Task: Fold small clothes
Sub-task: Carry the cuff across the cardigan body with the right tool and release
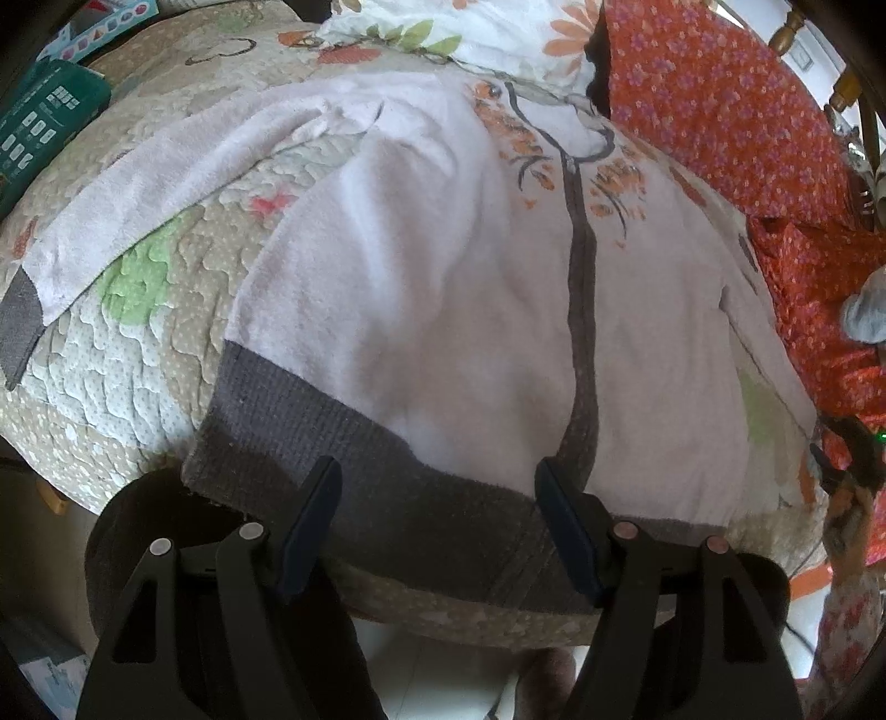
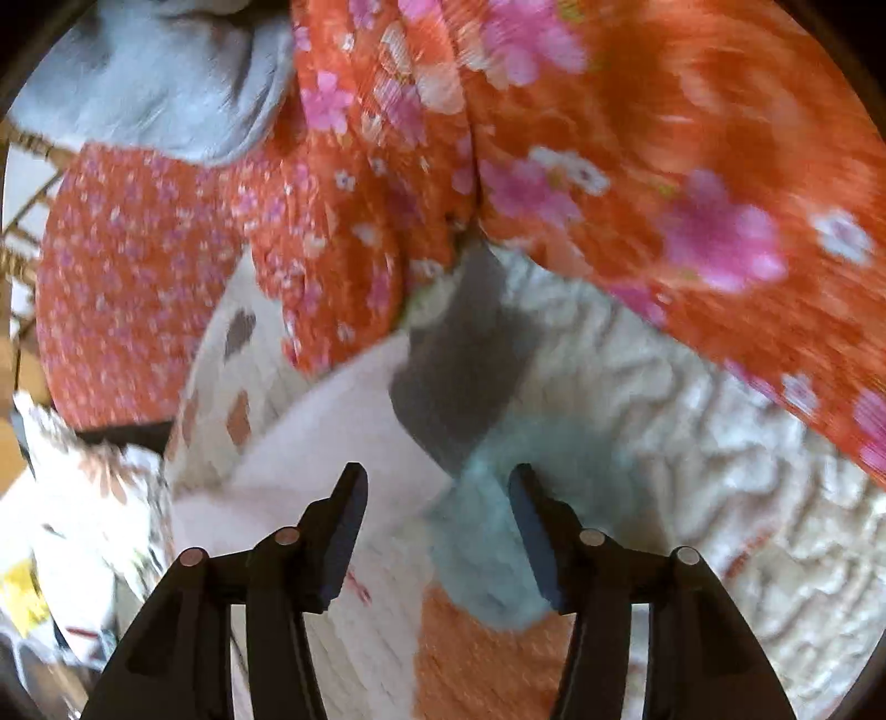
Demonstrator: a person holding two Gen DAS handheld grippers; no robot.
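A small white cardigan point(image 1: 443, 266) lies spread flat on the quilted bed cover point(image 1: 138, 310), its grey hem band point(image 1: 343, 459) nearest the left claw point(image 1: 437, 526) and its collar at the far end by the flowered pillow point(image 1: 470, 33). So its long axis runs straight away from that claw, the dark button strip tracing the line. One sleeve point(image 1: 166, 183) stretches out to the left, ending in a grey cuff. The left claw is released, jaws wide apart over the hem, gripping nothing. The right claw point(image 2: 437, 526) is likewise spread and empty, hovering over the other sleeve's grey cuff point(image 2: 459, 365), which points toward the orange flowered cloth point(image 2: 664, 166); this view is blurred. A green box point(image 1: 44, 122) sits at the bed's far left.
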